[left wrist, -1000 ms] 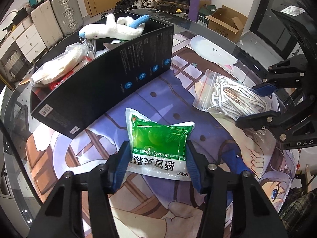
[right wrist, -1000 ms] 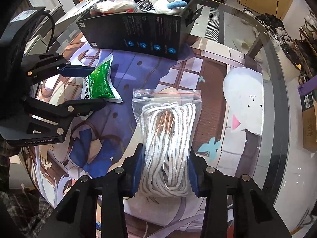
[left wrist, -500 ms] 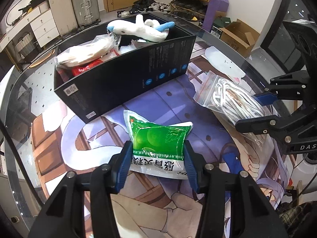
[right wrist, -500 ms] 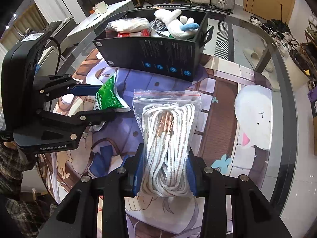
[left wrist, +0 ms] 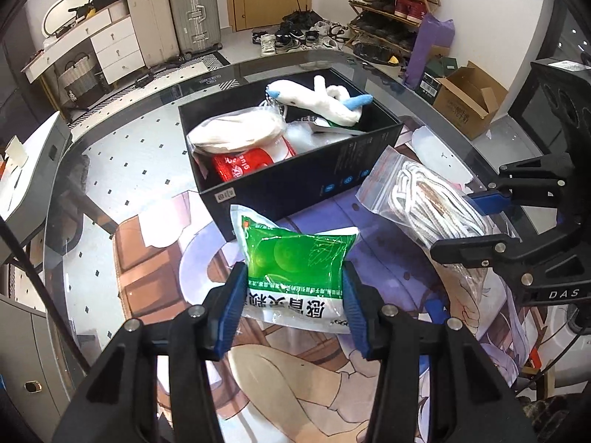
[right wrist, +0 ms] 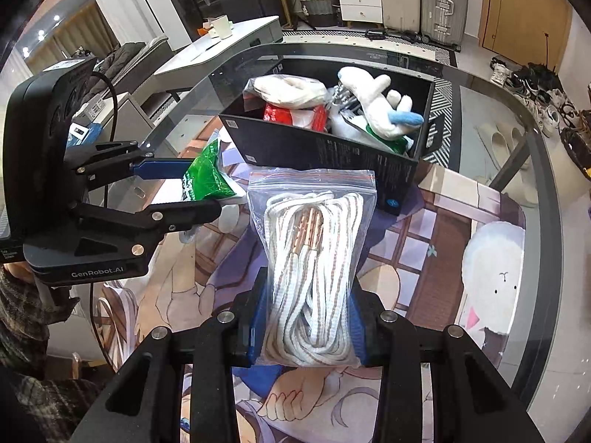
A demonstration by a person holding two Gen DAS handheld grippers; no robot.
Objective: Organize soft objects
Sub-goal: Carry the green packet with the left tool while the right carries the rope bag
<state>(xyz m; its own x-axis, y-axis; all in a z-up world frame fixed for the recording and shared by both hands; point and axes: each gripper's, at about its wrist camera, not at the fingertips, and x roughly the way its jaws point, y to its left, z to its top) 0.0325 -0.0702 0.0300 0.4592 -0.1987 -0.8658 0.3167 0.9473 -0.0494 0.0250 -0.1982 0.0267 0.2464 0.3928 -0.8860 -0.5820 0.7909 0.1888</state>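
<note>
My left gripper [left wrist: 294, 304] is shut on a green and white packet [left wrist: 295, 262] and holds it above the table, just in front of the black box [left wrist: 306, 173]. My right gripper [right wrist: 308, 323] is shut on a clear zip bag of white rope [right wrist: 314, 258], held above the table near the box's [right wrist: 325, 151] front wall. The box holds a white plush with blue tips [left wrist: 321, 99], a bagged white item [left wrist: 236, 133] and a red packet [left wrist: 240, 164]. The left gripper with its packet [right wrist: 205, 177] also shows in the right wrist view.
The glass table [left wrist: 122, 140] carries an anime-print mat [right wrist: 424, 243] and a flat white plush [right wrist: 493, 269] at the right. Suitcases [left wrist: 192, 11], drawers, shoes and a cardboard box [left wrist: 465, 99] stand on the floor beyond the table.
Both grippers have risen with their loads: the green packet and the rope bag have come off the mat. The box's inside now shows from above.
</note>
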